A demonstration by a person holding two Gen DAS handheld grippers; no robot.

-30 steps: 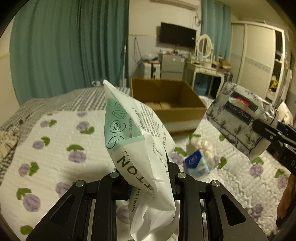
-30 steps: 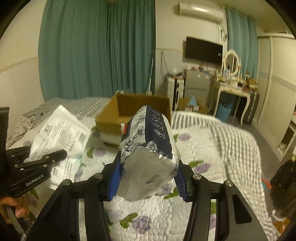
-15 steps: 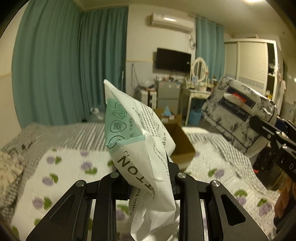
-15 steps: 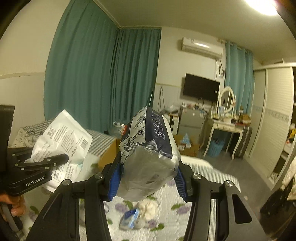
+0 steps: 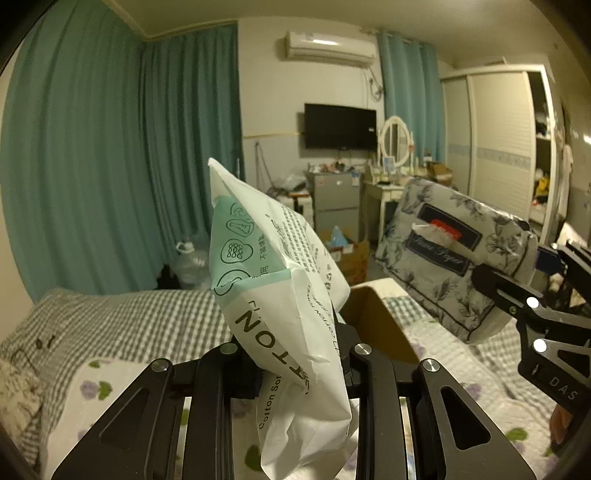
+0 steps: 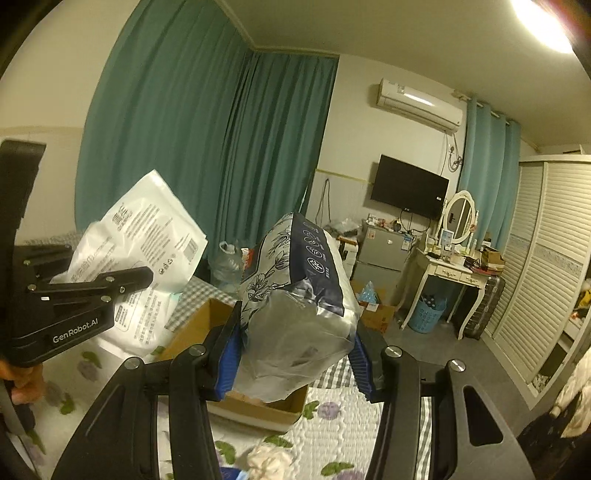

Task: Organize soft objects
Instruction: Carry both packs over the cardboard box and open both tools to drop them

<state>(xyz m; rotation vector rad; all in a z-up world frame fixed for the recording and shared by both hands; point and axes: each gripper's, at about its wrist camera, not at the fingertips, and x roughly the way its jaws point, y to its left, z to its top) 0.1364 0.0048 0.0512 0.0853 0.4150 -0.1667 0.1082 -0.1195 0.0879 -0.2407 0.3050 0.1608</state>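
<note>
The carry step was in hand. The left gripper (image 5: 295,354) pinched a white cotton-pad pack (image 5: 280,280); the right gripper (image 6: 295,347), jaws part-way apart, clamped a floral tissue pack (image 6: 299,302). Both hung above the bed near the cardboard box (image 6: 199,325). Next, probably: lower each over the box, then release.

Dim, warm indoor light falls from a ceiling lamp (image 6: 543,26) flaring at the right wrist view's top corner. Fisheye distortion bends the curtains (image 5: 110,166); dark vignetting rings both frames.
</note>
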